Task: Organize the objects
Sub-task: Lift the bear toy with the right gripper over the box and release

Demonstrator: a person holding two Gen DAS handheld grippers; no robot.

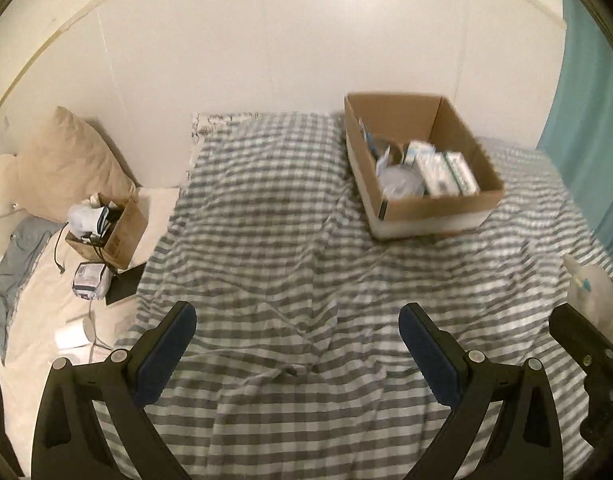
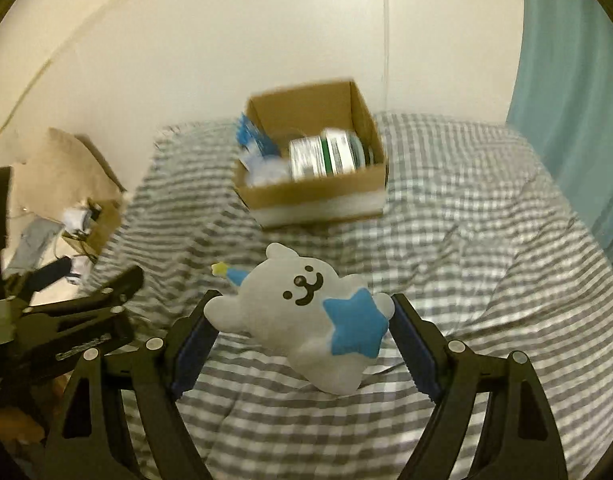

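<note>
My right gripper (image 2: 302,316) is shut on a white plush bear (image 2: 306,316) with a blue star on its belly, held above the checked bedspread (image 2: 466,280). The plush also shows at the right edge of the left wrist view (image 1: 590,296). An open cardboard box (image 2: 314,196) with small cartons and packets inside stands on the bed beyond the plush; it also shows in the left wrist view (image 1: 422,168). My left gripper (image 1: 298,320) is open and empty above the bedspread, left of the right gripper.
A smaller cardboard box (image 1: 106,232) with cables and clutter sits at the left by a beige pillow (image 1: 70,156). Loose packets and a white roll (image 1: 72,334) lie on the white sheet. A teal curtain (image 1: 586,120) hangs at the right.
</note>
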